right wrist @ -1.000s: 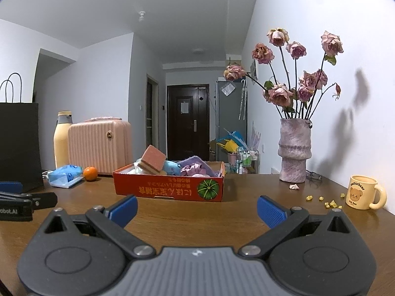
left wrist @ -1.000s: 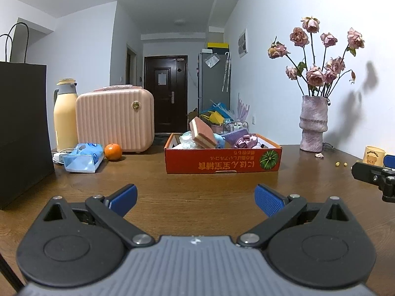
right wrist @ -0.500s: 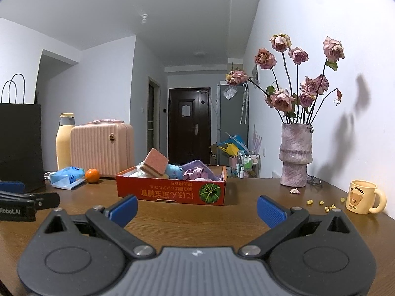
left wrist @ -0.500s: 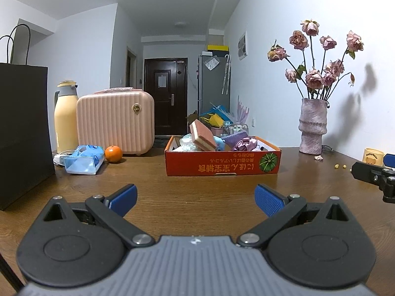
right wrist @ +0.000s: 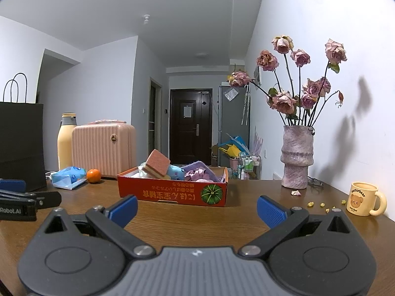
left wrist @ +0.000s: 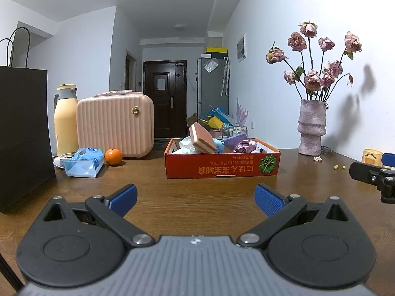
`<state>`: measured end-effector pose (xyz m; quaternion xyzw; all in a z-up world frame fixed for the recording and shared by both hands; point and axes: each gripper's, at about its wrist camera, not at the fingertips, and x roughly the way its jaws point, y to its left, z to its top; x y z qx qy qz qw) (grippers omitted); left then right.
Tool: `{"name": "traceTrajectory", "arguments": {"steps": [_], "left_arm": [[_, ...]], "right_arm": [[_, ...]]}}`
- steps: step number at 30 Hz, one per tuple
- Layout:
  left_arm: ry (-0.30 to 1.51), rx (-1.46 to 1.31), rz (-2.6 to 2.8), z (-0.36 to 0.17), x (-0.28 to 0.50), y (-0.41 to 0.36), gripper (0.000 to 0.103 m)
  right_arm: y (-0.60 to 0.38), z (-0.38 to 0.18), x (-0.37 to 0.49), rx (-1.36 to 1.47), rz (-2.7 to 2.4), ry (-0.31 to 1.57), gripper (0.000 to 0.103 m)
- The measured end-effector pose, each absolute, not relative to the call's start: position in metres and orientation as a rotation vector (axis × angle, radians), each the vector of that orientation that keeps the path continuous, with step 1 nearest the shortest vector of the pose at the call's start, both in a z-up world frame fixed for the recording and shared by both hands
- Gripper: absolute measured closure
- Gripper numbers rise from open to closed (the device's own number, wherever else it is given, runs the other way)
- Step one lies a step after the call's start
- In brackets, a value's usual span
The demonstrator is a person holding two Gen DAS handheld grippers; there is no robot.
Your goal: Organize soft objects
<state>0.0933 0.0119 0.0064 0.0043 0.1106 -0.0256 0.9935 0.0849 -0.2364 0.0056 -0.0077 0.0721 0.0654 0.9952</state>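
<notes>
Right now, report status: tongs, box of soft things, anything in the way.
Left tongs open, empty; right tongs open, empty. Red box ahead on the table, sponge and soft items piled inside. Path to it bare.

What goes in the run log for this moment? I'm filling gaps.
left gripper: open, empty | right gripper: open, empty | sponge: tilted in red box | soft items: untouched

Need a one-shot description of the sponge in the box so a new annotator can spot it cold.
Find the red cardboard box with the green pumpkin picture, in the middle of the wooden table. Among the soft things piled inside, the sponge sits toward the left end, tilted up on edge above the rest. It is the only flat block there: reddish-brown scrub face over a yellow layer, beside a blue plush and purple cloth.
</notes>
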Motion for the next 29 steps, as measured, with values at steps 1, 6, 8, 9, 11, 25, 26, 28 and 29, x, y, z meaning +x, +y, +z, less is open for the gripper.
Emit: {"name": "traceTrajectory", "arguments": {"steps": [1, 6, 8, 9, 11, 25, 26, 28, 29], "left_arm": [[0.221, 0.009, -0.051, 0.0065, 0.0932, 0.0120, 0.000], [0.221, 0.016, -0.051, 0.0063, 0.0931, 0.0112, 0.000], [0.221, 0.013, -0.052, 0.0063, 0.0931, 0.0113, 0.000], [0.221, 0.014, -0.051, 0.0063, 0.0930, 0.0113, 0.000], [0.218, 0.014, -0.050, 0.0062, 0.0924, 0.0112, 0.000], [0.214, 0.019, -0.062, 0.0062, 0.0914, 0.0100, 0.000], [0.215, 0.018, -0.065, 0.0060, 0.0912, 0.0098, 0.000], [0.217, 0.017, -0.065, 0.0057, 0.0917, 0.0094, 0.000], [0.218, 0.016, -0.065, 0.0058, 0.0927, 0.0097, 0.000]], "right_arm": [[-0.2364, 0.0056, 0.0848, -0.016, 0.131, 0.145, 0.000], [-0.2363, 0.0054, 0.0848, -0.016, 0.131, 0.145, 0.000], [-0.2355, 0.0058, 0.0848, -0.017, 0.133, 0.146, 0.000], [-0.2355, 0.0058, 0.0848, -0.017, 0.133, 0.146, 0.000], [-0.2355, 0.0058, 0.0849, -0.018, 0.133, 0.146, 0.000], [-0.2326, 0.0043, 0.0848, -0.021, 0.134, 0.152, 0.000], [-0.2322, 0.0040, 0.0849, -0.021, 0.135, 0.153, 0.000], [-0.2315, 0.0027, 0.0863, -0.023, 0.135, 0.157, 0.000], [-0.2319, 0.0023, 0.0879, -0.023, 0.135, 0.160, 0.000]]}}
